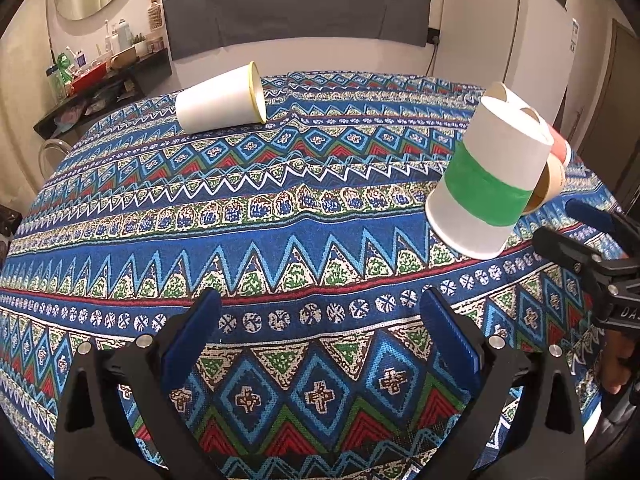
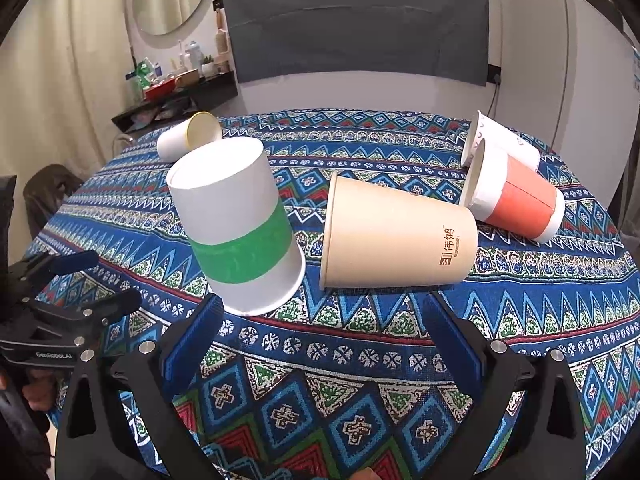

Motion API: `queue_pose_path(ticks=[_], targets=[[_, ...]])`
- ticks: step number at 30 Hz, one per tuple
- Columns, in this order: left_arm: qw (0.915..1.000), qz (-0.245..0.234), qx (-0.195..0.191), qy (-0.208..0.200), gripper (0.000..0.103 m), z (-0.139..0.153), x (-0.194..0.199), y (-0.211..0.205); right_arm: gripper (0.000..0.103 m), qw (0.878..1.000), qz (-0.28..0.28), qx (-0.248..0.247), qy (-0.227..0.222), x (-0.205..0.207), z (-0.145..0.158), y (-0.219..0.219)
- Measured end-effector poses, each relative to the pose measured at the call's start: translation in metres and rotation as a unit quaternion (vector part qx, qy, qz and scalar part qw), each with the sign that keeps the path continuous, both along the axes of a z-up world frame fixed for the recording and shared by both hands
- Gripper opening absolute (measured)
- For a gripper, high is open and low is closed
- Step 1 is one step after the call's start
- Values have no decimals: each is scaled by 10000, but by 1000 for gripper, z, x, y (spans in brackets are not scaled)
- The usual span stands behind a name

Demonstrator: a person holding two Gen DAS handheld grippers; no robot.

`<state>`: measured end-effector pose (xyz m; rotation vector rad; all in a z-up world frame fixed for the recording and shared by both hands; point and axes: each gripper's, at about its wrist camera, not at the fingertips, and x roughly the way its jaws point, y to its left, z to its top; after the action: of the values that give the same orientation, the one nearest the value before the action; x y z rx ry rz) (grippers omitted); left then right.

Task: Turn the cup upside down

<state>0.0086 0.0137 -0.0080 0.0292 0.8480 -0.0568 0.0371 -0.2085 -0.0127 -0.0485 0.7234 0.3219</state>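
Green cup already mouth-down, maybe tilted, just ahead-left of open, empty right claw; left claw open too.

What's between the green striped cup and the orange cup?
The tan cup lies on its side between the green striped cup and the orange cup, clearest in the right wrist view.

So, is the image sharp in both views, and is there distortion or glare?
Left wrist view: table edge bows from the fisheye, corners dark; green-banded cup sharp.
Right wrist view: same bowing; tan cup sharp, its print legible; no strong glare, soft shadows under the cups.
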Motion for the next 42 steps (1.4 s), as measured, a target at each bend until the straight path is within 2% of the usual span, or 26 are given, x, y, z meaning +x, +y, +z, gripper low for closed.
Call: queue_pose_path(ticks=[17, 42], targets=[[10000, -36, 12, 14, 97, 0, -1, -1, 95, 9998, 99, 31, 182, 9, -5, -2], [10000, 0, 8, 32, 97, -1, 0, 0, 95, 9998, 138, 78, 135, 4, -5, -3]])
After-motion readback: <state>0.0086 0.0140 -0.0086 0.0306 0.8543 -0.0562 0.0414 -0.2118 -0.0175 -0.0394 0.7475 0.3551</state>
